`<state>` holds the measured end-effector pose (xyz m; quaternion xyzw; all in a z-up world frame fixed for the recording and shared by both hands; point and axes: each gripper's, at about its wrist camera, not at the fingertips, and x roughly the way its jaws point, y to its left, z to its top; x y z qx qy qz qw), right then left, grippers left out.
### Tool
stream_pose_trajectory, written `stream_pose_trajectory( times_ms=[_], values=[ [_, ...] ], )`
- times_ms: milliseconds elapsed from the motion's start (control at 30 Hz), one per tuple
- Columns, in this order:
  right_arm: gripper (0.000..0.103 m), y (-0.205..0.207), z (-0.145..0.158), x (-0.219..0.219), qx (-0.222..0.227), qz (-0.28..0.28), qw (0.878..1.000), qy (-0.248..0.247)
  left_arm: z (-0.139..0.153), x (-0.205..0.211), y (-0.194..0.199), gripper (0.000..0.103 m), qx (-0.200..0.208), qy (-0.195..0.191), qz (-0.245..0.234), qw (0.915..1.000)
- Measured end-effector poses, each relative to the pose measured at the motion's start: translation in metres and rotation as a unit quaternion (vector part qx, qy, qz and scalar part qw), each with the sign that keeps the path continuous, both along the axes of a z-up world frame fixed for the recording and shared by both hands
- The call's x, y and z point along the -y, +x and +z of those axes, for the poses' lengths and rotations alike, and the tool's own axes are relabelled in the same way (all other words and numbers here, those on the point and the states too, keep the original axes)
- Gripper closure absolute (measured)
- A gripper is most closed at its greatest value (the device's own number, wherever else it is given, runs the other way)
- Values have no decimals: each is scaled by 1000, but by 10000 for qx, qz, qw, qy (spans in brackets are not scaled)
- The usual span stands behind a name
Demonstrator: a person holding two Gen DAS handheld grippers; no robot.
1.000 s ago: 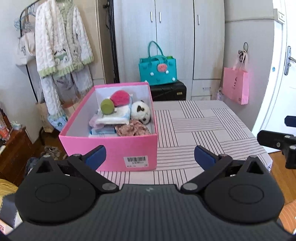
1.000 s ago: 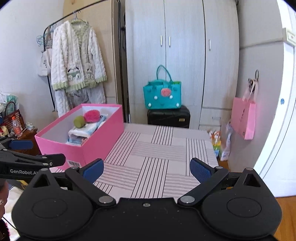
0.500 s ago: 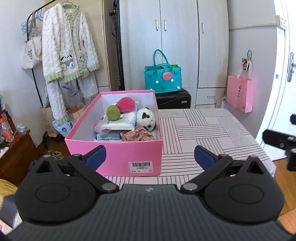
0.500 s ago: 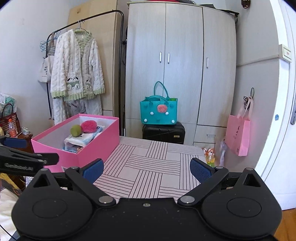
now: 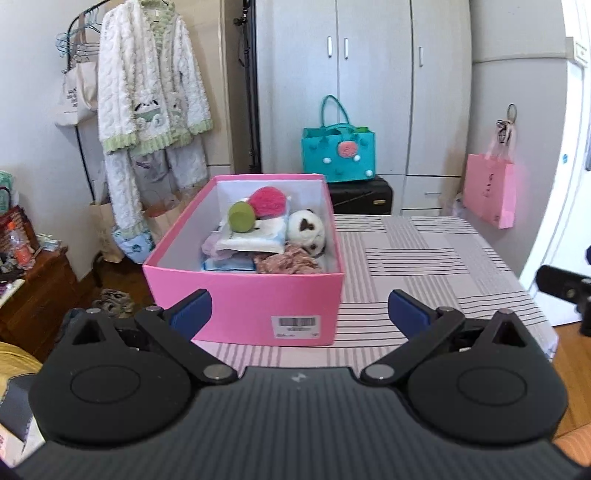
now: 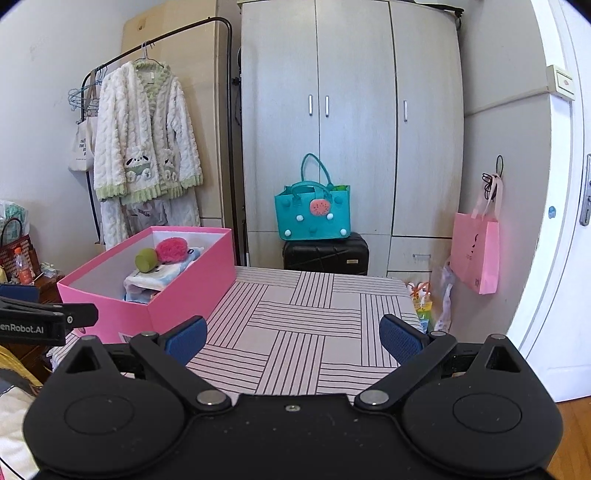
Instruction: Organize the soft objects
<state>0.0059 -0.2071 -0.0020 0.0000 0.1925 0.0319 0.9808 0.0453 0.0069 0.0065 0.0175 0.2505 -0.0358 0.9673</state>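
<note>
Both my left gripper (image 5: pixel 299 310) and right gripper (image 6: pixel 293 334) are spread wide and hold nothing. The soft objects (image 5: pixel 266 236) lie piled in the pink box (image 5: pixel 243 306) at the table's (image 5: pixel 424 266) near-left corner. They look light, limp and compressible; I would pinch a plush panda (image 5: pixel 306 230) mid-body, cloth at a bunched fold.

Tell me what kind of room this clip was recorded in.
Most likely a bedroom in a home: a tall wardrobe fills the back wall, a fluffy robe hangs on a clothes rack, and a suitcase sits behind the striped table.
</note>
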Motion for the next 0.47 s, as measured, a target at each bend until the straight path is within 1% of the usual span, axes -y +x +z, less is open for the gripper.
stream_pose_trajectory(
  times_ms=[300,467],
  values=[
    [2,-3,0,-5,63,77,9999,-138,-1,-4,-1,0,-43,-48,-35,10000],
    [2,0,2,-4,79,110,9999,-86,-1,-4,-2,0,9,8,-11,10000]
  ],
)
